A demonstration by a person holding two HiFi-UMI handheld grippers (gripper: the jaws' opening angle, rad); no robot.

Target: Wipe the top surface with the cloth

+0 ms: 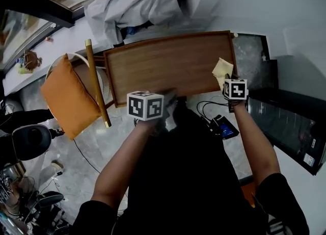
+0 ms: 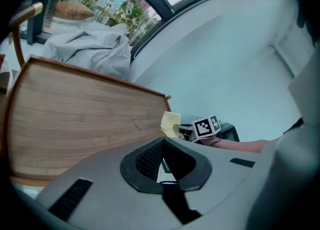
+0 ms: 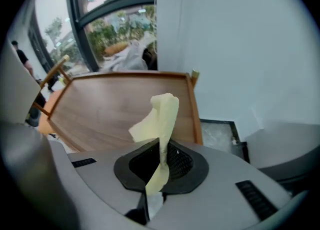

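The right tongs (image 3: 161, 166) are pinching the pale yellow cloth (image 3: 161, 114). It rises out of them as a narrow, twisted strip. Its long axis runs along the tongs and points toward the far edge of the wooden worktop (image 3: 110, 109), and its free end flops over to the left.

In the head view the cloth (image 1: 222, 69) sits at the right edge of the worktop (image 1: 168, 68), closer to the near right corner than to the far one. The right tongs (image 1: 230, 87) are just behind it. Whether the cloth touches the wood cannot be told.

The worktop is a rimmed rectangle with its long side running left to right.

The left tongs (image 1: 168, 100) hover at the near edge, about midway along it. In the left gripper view the left tongs (image 2: 162, 166) are pressed together with nothing gripped. They face across the boards (image 2: 75, 119) toward the cloth (image 2: 170, 123) at the right rim.

A heap of grey fabric (image 1: 135, 2) lies beyond the far edge. An orange cushion (image 1: 66, 96) rests on a chair off the left edge.
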